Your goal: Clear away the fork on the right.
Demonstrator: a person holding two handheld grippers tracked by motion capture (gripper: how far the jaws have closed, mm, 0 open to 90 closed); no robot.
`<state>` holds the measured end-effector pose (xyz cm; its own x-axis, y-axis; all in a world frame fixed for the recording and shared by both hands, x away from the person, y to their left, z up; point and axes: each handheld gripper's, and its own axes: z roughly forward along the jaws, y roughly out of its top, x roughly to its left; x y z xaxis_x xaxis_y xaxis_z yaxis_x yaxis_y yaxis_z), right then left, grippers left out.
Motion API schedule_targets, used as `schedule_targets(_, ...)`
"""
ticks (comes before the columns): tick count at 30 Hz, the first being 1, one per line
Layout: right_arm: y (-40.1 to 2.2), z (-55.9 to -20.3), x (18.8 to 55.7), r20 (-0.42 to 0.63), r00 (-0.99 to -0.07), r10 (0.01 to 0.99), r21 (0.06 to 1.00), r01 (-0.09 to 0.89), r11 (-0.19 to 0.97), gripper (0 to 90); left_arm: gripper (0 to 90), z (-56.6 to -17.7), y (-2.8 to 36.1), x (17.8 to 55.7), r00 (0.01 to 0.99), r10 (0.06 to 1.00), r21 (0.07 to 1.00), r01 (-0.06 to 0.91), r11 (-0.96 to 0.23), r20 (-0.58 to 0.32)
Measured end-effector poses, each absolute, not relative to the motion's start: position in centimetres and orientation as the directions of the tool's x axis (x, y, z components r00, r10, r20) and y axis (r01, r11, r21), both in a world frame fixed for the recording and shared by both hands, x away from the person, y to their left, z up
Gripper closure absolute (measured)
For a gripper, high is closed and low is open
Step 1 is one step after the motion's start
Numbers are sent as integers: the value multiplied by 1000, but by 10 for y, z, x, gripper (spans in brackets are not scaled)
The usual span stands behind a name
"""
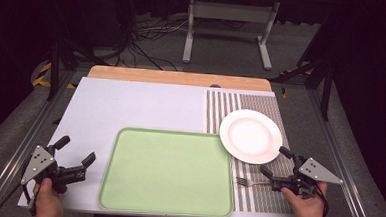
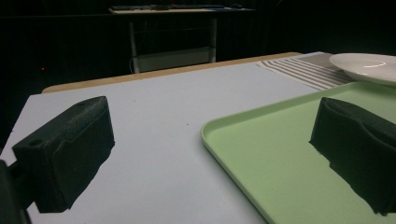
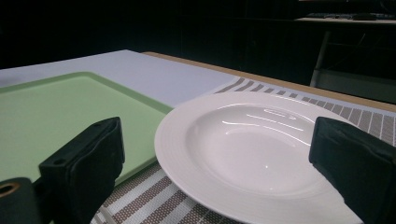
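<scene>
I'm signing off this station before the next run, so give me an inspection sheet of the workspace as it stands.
Surface: white table top, wooden strip at its far edge; striped placemat at right.
Job's things: white plate on the placemat, its rim overlapping the green tray; fork on the placemat beside the tray.
Clutter: nothing seen.
Grippers: left gripper open, empty, left of the tray; right gripper open, empty, by the plate and fork.
Cables: loose cables on the floor beyond the table.
Surroundings: white stand, dark room.

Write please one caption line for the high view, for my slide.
Two open hand-held grippers, left gripper and right gripper, flank an empty green tray; white plate and fork on striped placemat.
</scene>
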<state>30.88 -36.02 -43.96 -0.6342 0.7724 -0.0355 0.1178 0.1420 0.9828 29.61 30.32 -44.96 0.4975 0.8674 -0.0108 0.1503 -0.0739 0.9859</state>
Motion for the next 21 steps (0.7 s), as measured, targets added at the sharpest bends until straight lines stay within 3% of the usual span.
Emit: schedule_targets(21, -362, -438, 308, -20, -637, 771, 983, 129, 132, 33, 3, -448, 301, 299, 497, 868, 986, 150, -74, -11)
